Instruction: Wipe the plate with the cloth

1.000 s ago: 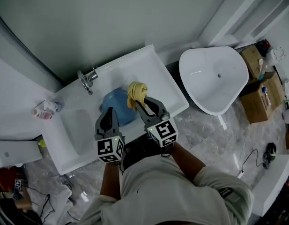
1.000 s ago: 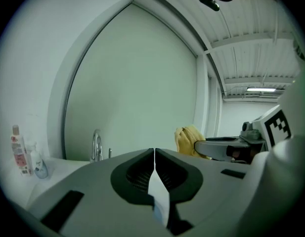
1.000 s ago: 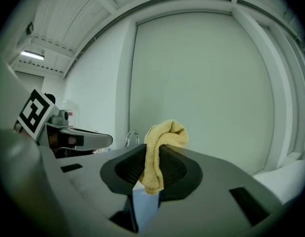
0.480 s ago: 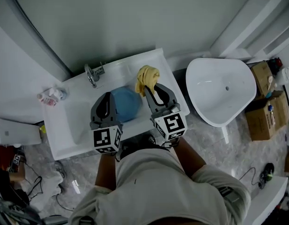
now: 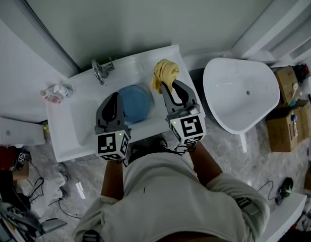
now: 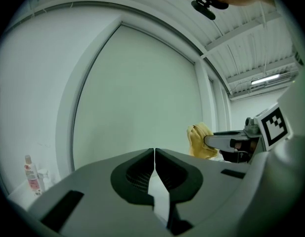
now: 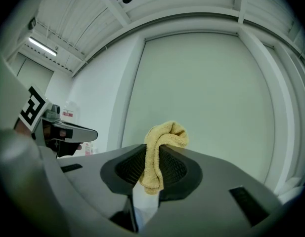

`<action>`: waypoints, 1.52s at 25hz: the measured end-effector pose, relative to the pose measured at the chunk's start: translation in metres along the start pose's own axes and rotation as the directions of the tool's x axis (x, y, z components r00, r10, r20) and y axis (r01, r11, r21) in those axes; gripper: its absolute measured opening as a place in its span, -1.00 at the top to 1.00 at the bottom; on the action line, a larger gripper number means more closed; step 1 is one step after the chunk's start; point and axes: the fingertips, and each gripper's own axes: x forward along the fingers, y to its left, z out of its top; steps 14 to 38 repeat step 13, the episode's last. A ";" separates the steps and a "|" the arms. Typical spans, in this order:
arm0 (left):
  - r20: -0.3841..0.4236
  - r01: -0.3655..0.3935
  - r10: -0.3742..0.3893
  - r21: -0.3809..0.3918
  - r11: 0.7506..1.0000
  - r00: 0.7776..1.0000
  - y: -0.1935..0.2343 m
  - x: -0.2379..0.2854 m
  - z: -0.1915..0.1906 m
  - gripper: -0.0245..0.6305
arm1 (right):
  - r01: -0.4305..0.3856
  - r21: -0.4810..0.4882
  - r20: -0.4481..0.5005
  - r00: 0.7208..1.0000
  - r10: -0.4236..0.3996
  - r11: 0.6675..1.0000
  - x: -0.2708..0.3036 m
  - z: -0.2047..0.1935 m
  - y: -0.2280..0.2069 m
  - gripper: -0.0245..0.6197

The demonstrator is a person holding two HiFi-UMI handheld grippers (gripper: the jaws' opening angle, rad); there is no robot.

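Here, my left gripper [image 6: 154,154] is shut on nothing, over the white ceramic washbasin's [image 5: 77,130] near rim, just left of the round blue plate [image 5: 137,104] lying on it. My right gripper [image 7: 151,164] pinches the crumpled yellow cloth [image 7: 162,137] above the washbasin's far right corner.

The left gripper [image 5: 114,96] hides the round blue plate's [image 5: 137,104] left edge; the right gripper [image 5: 167,86] hides the yellow terry cloth's [image 5: 164,72] near end.
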 end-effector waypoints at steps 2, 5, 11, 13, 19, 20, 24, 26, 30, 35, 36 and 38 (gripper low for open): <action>-0.003 0.001 -0.001 0.010 1.000 1.000 -0.001 0.000 -0.001 0.85 | -0.003 -0.001 0.003 1.000 0.003 1.000 0.000 0.001 0.000 0.70; -0.019 0.000 0.000 0.011 1.000 1.000 -0.002 0.001 -0.006 0.85 | -0.011 0.007 0.001 1.000 0.011 1.000 -0.001 0.000 0.002 0.70; -0.034 0.010 -0.010 0.015 1.000 0.999 -0.008 0.002 -0.006 0.85 | -0.019 -0.002 -0.011 1.000 0.019 1.000 -0.003 0.000 0.002 0.70; -0.039 0.019 -0.018 0.023 1.000 0.999 -0.010 0.002 -0.005 0.85 | -0.019 -0.009 -0.012 1.000 0.019 1.000 -0.006 0.002 0.002 0.70; -0.039 0.019 -0.018 0.023 1.000 0.999 -0.010 0.002 -0.005 0.85 | -0.019 -0.009 -0.012 1.000 0.019 1.000 -0.006 0.002 0.002 0.70; -0.039 0.019 -0.018 0.023 1.000 0.999 -0.010 0.002 -0.005 0.85 | -0.019 -0.009 -0.012 1.000 0.019 1.000 -0.006 0.002 0.002 0.70; -0.039 0.019 -0.018 0.023 1.000 0.999 -0.010 0.002 -0.005 0.85 | -0.019 -0.009 -0.012 1.000 0.019 1.000 -0.006 0.002 0.002 0.70; -0.039 0.019 -0.018 0.023 1.000 0.999 -0.010 0.002 -0.005 0.85 | -0.019 -0.009 -0.012 1.000 0.019 1.000 -0.006 0.002 0.002 0.70; -0.039 0.019 -0.018 0.023 1.000 0.999 -0.010 0.002 -0.005 0.85 | -0.019 -0.009 -0.012 1.000 0.019 1.000 -0.006 0.002 0.002 0.70; -0.039 0.019 -0.018 0.023 1.000 0.999 -0.010 0.002 -0.005 0.85 | -0.019 -0.009 -0.012 1.000 0.019 1.000 -0.006 0.002 0.002 0.70; -0.039 0.019 -0.018 0.023 1.000 0.999 -0.010 0.002 -0.005 0.85 | -0.019 -0.009 -0.012 1.000 0.019 1.000 -0.006 0.002 0.002 0.70; -0.039 0.019 -0.018 0.023 1.000 0.999 -0.010 0.002 -0.005 0.85 | -0.019 -0.009 -0.012 1.000 0.019 1.000 -0.006 0.002 0.002 0.70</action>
